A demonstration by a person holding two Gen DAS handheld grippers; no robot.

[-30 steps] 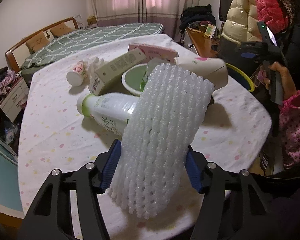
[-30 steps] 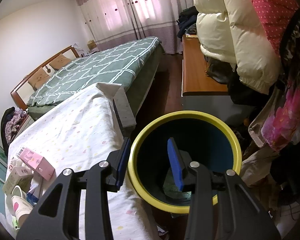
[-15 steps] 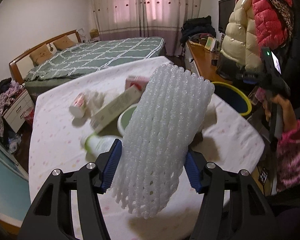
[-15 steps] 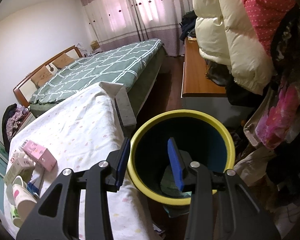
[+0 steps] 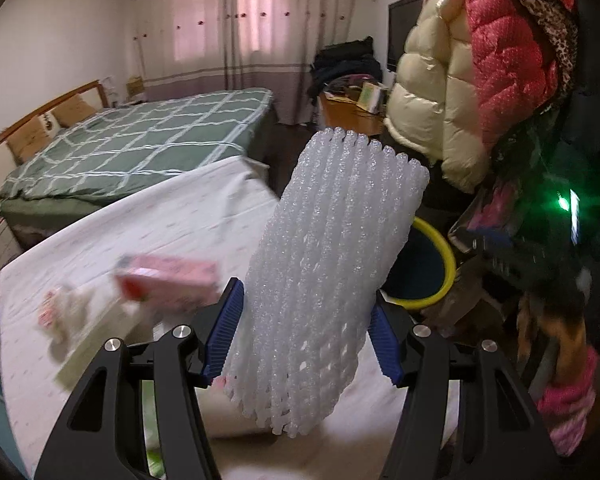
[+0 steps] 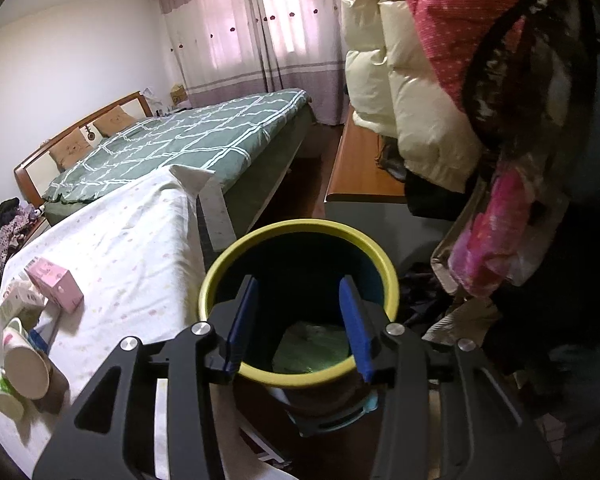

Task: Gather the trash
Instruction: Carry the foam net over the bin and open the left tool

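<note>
The foam net sleeve is a white, translucent tube of puffy mesh, ribbed lengthwise with small diamond gaps, its lower end frayed into little knobs. It stands tilted, top leaning right, clamped near its lower part between the two blue pads of the left gripper, which is closed on it and holds it above the desk edge.

Just behind the sleeve's right side shows part of one trash bin, dark blue inside with a yellow rim. In the right wrist view the same bin sits beside the desk corner, one greenish crumpled piece lying at its bottom. The right gripper hangs over the bin mouth; its jaws have just been opening, stand partly apart, and nothing is between them.

On the desk's white, dotted cloth lie one pink box, one pale green carton touching it, and two paper cups on their sides, one behind the other. The left view blurs these things.

Beyond the desk stands one bed with a green checked cover. Two puffy coats hang at the right: one cream, one red.
</note>
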